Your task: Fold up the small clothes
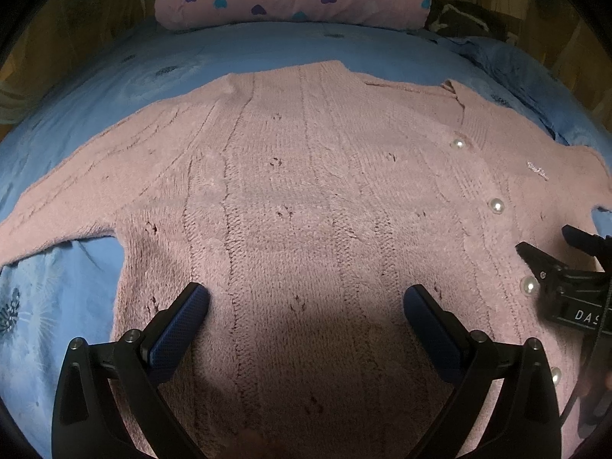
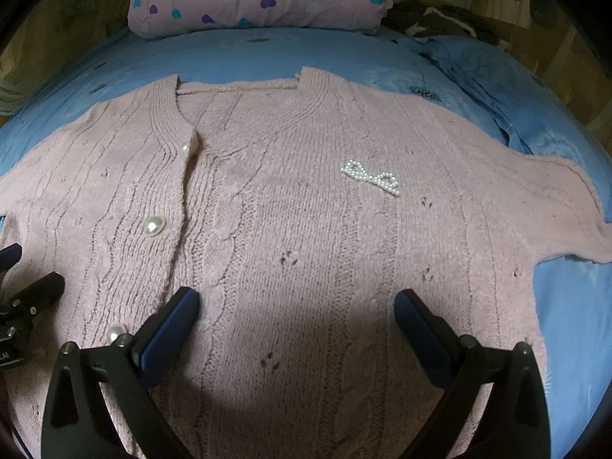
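Blue bedding point(image 2: 267, 51) carries the work. Both the left hand-held gripper point(image 1: 306, 302) and right hand-held gripper point(image 2: 296, 306) hover with fingers apart, holding nothing, above a pink knit cardigan point(image 2: 290, 206) spread flat, front up. Risk: fingers could snag the loose knit, pearl buttons point(image 2: 154, 225) or beaded bow point(image 2: 371, 176), dragging it askew.

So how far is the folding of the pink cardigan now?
Done: the pink cardigan lies flat, face up and buttoned on the blue bedsheet, both sleeves spread out. In hand: nothing yet; the left tongs and right tongs are both open above its lower body, gripping no fabric. Left: every fold, sleeves and body, since no part is turned over yet.
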{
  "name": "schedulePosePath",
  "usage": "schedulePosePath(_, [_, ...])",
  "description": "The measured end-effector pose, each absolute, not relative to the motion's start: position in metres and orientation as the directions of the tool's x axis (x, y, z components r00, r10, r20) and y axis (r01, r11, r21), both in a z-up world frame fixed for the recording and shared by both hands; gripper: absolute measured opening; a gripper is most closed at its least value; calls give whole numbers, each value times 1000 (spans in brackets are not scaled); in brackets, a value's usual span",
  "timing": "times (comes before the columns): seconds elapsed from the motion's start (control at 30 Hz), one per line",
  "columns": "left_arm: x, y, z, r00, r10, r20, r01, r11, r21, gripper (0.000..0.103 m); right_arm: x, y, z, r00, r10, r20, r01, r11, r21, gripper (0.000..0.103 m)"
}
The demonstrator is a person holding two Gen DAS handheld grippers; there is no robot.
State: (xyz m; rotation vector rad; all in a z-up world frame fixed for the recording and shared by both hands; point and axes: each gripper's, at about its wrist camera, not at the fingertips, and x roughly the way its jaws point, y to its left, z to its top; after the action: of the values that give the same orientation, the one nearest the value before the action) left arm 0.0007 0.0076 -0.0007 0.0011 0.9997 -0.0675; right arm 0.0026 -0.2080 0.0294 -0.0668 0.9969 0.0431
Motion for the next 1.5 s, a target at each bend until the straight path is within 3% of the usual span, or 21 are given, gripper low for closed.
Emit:
schedulePosePath(0.47, [1, 7, 1, 535, -65, -842, 69, 997, -33, 88, 2, -209, 30, 539, -3, -843, -63, 997, -43, 103])
schedulePosePath(0.57, [-1, 10, 5, 535, -64, -843, 72, 997, -30, 79, 4, -210, 30, 530, -3, -848, -56, 998, -39, 103])
schedulePosePath(0.63, [-3, 23, 13, 533, -81, -842, 50, 997, -65, 62, 4, -210, 31, 529, -6, -848, -56, 997, -43, 103])
schedulePosePath(0.73, [-7, 75, 43, 573, -143, -807, -38, 979, -200, 62, 1, -215, 35, 534, -7, -845, -24, 999, -24, 103])
schedulePosePath(0.8, [-11, 133, 70, 647, -111, -754, -157, 949, -274, 62, -6, -219, 41, 560, -31, -828, 25, 999, -20, 102])
schedulePosePath(0.87, [-20, 197, 91, 693, 0, -721, -309, 903, -298, 62, -18, -219, 59, 645, -71, -761, 63, 997, -40, 102])
schedulePosePath(0.97, [-53, 307, 108, 665, 283, -692, -603, 749, -273, 62, -23, -207, 81, 716, -49, -697, 23, 999, -47, 102])
schedulePosePath(1.03, [-67, 357, 107, 602, 366, -709, -708, 656, -263, 62, -24, -196, 86, 739, -7, -674, -22, 999, -33, 102])
schedulePosePath(1.17, [-90, 450, 80, 575, 304, -759, -798, 414, -439, 62, -24, -171, 74, 738, 72, -671, -125, 992, -30, 102])
schedulePosePath(1.3, [-95, 490, 47, 616, 215, -758, -783, 280, -556, 62, -18, -148, 54, 685, 73, -724, -193, 978, -84, 102])
schedulePosePath(1.47, [-81, 489, 31, 559, 227, -798, -820, 292, -491, 62, -19, -130, 42, 648, 68, -759, -256, 958, -133, 102])
schedulePosePath(1.5, [-79, 489, 31, 546, 233, -805, -828, 294, -477, 56, -19, -128, 41, 647, 65, -760, -263, 954, -142, 102])
